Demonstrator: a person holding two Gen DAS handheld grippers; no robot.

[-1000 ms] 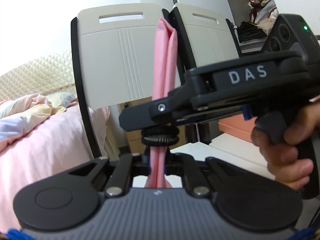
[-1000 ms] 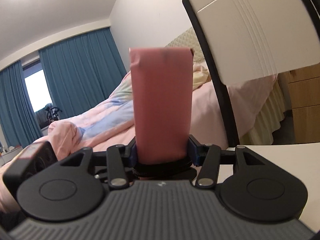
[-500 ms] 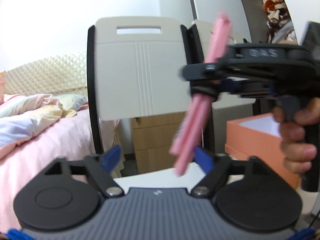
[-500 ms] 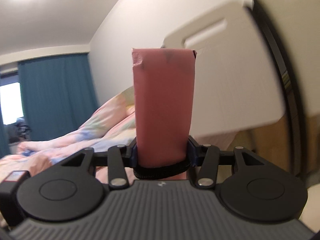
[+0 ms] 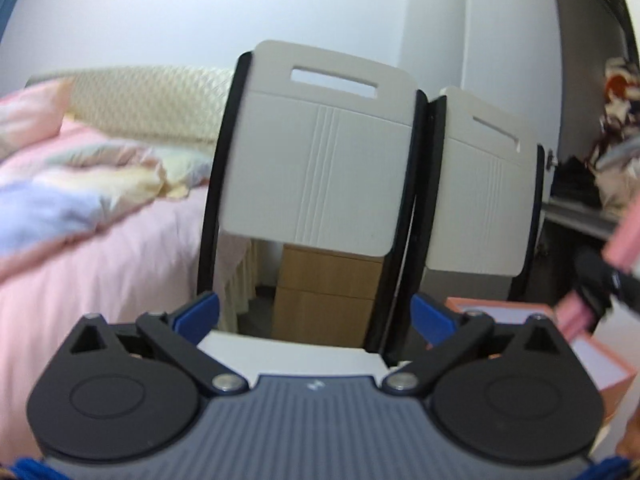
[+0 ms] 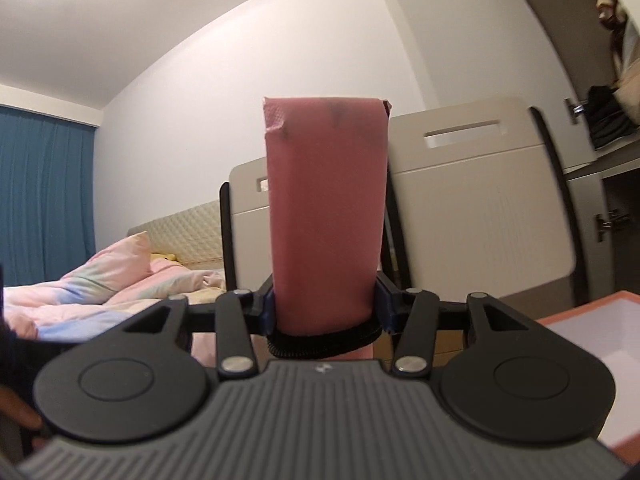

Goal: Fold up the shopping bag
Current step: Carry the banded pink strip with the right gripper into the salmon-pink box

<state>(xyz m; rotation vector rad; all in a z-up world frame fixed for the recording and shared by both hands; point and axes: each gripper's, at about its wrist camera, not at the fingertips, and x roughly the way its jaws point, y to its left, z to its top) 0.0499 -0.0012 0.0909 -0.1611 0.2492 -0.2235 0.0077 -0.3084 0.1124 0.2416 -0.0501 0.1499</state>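
The bag, a pink one already folded down to a narrow flat strip, stands upright between the fingers of the right gripper, which is clamped on its lower end just above a black elastic band that seems to bind the bundle; held this way the strip is kept compact and clear of any surface, which I judge suits carrying it off to be put down. The left gripper has its jaws spread wide with nothing between them, so the bag rests with the right alone. At the far right of the left view the pink strip shows again, blurred. An orange box with a white inside sits low on the right, lidless; what is visible of its interior looks bare, and it may be where the bag goes. Beyond are two white chairs and a bed.
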